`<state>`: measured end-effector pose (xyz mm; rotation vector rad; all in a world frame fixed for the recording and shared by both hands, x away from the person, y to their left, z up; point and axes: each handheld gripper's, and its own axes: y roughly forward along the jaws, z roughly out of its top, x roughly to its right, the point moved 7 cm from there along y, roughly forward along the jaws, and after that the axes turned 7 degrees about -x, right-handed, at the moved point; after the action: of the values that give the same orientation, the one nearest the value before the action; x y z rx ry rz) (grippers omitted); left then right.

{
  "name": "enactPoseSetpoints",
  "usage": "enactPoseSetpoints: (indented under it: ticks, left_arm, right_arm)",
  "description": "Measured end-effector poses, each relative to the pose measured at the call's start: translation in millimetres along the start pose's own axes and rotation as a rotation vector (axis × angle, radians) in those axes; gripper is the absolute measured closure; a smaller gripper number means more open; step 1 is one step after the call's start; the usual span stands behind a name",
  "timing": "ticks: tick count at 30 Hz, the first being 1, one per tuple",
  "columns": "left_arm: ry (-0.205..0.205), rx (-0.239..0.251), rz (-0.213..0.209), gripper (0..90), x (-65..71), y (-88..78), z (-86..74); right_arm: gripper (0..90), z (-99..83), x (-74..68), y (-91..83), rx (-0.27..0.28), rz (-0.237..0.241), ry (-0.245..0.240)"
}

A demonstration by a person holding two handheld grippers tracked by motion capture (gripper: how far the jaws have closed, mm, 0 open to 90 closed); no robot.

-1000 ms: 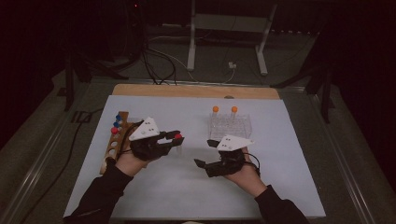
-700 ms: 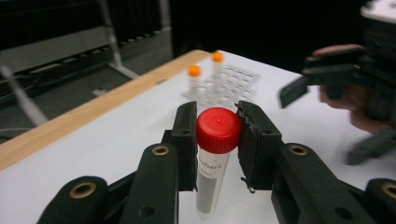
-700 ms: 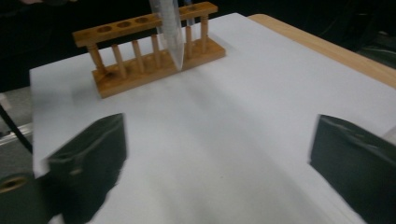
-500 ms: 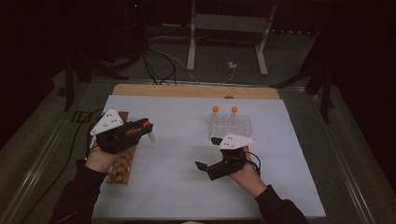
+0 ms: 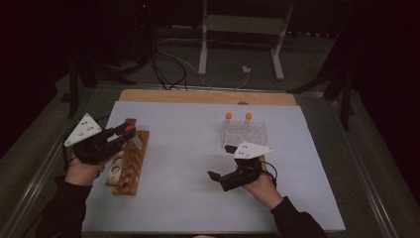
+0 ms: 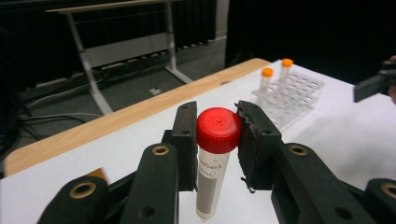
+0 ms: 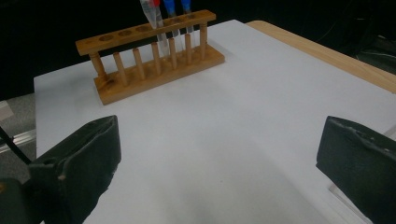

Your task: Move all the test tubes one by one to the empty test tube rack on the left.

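The left gripper grips a red-capped tube by its cap, jaws pressed against both sides. The tube hangs upright over the far end of the wooden rack, its tip above the white mat in the left gripper view. In the right gripper view the tube leans over the rack's top bar, just beside two blue-capped tubes standing in the rack's end holes; the nearer holes are empty.

The right gripper hovers over the mat well to the right of the rack, jaws spread wide with nothing between them; they have just been opening. A clear rack with two orange-capped tubes stands just beyond that gripper, farther still from the wooden rack.
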<state>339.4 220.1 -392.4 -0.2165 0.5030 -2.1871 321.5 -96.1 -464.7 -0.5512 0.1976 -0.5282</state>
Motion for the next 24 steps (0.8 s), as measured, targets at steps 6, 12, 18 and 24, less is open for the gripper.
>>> enactPoseSetpoints:
  ticks: [6, 12, 18, 24]
  left_arm:
    - [-0.020, 0.003, 0.044, 71.3, -13.4, -10.7, -6.3]
    - [-0.028, -0.013, 0.094, 71.3, -24.3, -16.0, -14.4]
    - [-0.048, -0.035, 0.120, 71.3, -33.8, -16.0, -25.0]
    - [-0.082, -0.059, 0.127, 71.3, -41.1, -12.6, -37.8]
  right_arm:
    - [0.0, 0.4, -0.6, -0.4, 0.001, 0.001, 0.000]
    - [0.0, 0.2, -1.2, 0.2, -0.002, 0.002, -0.004]
    - [0.0, -0.2, -0.9, 0.4, -0.004, 0.004, -0.002]
    - [0.0, 0.3, -1.2, -0.6, -0.002, 0.004, -0.004]
